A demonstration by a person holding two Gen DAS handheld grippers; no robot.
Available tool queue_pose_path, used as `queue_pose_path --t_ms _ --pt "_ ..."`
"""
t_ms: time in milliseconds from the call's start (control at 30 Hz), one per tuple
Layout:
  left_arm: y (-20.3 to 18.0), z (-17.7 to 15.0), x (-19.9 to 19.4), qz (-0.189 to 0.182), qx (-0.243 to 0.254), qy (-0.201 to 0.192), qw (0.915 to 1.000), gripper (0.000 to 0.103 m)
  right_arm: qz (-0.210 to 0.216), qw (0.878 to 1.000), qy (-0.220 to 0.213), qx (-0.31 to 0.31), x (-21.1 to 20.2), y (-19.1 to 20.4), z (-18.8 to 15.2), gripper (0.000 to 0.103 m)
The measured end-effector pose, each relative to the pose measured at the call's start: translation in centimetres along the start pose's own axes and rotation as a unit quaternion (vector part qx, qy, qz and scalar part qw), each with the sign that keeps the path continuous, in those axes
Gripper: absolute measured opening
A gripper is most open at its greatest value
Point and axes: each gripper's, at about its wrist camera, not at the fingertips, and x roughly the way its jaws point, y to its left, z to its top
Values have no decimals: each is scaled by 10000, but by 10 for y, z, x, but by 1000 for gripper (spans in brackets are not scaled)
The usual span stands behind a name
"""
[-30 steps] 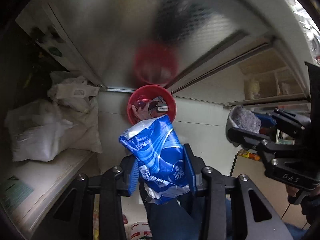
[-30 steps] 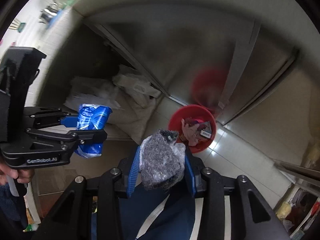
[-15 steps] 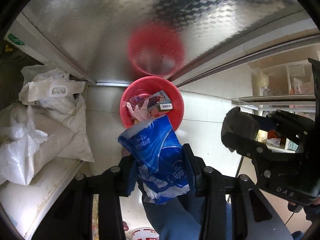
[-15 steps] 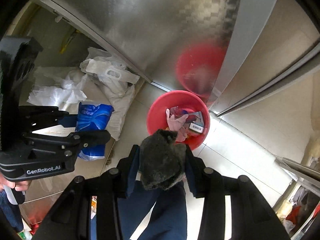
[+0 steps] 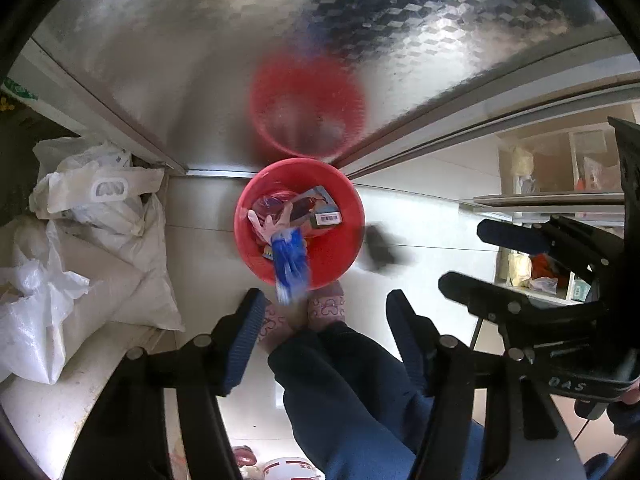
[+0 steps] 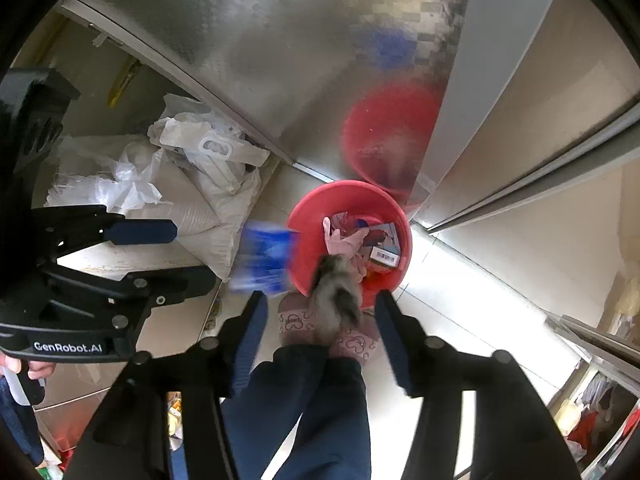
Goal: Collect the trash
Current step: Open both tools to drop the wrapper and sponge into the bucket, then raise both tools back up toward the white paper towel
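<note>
A red trash basin stands on the floor by a steel cabinet, holding a pink glove and a card with a barcode. My left gripper is open and empty above it. The blue wrapper is falling, blurred, over the basin's near rim; it also shows in the right wrist view. My right gripper is open and empty. The grey scouring pad is falling, blurred, at the basin edge; it shows as a dark blur in the left wrist view.
White sacks are piled to the left of the basin. The person's pink slippers and blue trousers stand right below the grippers. The steel cabinet door mirrors the basin. Shelves with goods are to the right.
Both grippers have opened. The blue wrapper and the grey pad have left the jaws and are dropping toward the red basin. Both grippers tilted further down.
</note>
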Motion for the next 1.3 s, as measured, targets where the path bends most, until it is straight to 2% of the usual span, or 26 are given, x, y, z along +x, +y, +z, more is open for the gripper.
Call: queue_pose_path --t_ms 200,333,367,400,433,667,767,867,900,933,1100,1200,1300 --pt "5 -1 -3 4 -135 8 9999 60 -86 10000 -26 -3 -1 3 -3 69" --pt "2 -10 -29 78 -76 -158 9998 61 -58 9999 -73 55 -17 6 -7 72" --pt "0 -14 -42 112 -48 -238 9996 63 -101 9999 -132 46 -26 8 -8 72" --pt "-2 -17 -52 100 -27 -288 9995 73 -173 9996 -218 10 -34 10 -10 72" --pt "-4 -19 -62 80 -17 -344 9994 76 -242 9993 -290 -45 -43 13 -11 72" --pt "-24 -39 -152 166 -53 -743 9971 77 -114 9980 -592 -196 -125 40 -16 75" --pt "-36 -47 -194 157 36 -935 9955 85 -192 9964 -718 -398 -168 59 -16 80" --pt "-42 -53 -235 260 79 -1222 9921 85 -111 9929 -1077 -492 -211 72 -15 93" --pt "-43 -55 -249 307 80 -1322 9907 86 -103 9911 -1212 -546 -227 77 -13 100" --pt "-44 -56 -263 366 81 -1442 9888 87 -105 9895 -1318 -581 -238 80 -11 102" --pt "-39 -55 -310 471 74 -1831 9819 90 -253 9792 -1797 -908 -283 93 9 102" --pt "-32 -44 -329 549 78 -1995 9783 100 -299 9752 -1944 -1012 -298 94 26 102" --pt "-23 -25 -346 685 114 -2228 9724 102 -356 9718 -2070 -1073 -309 93 49 102"
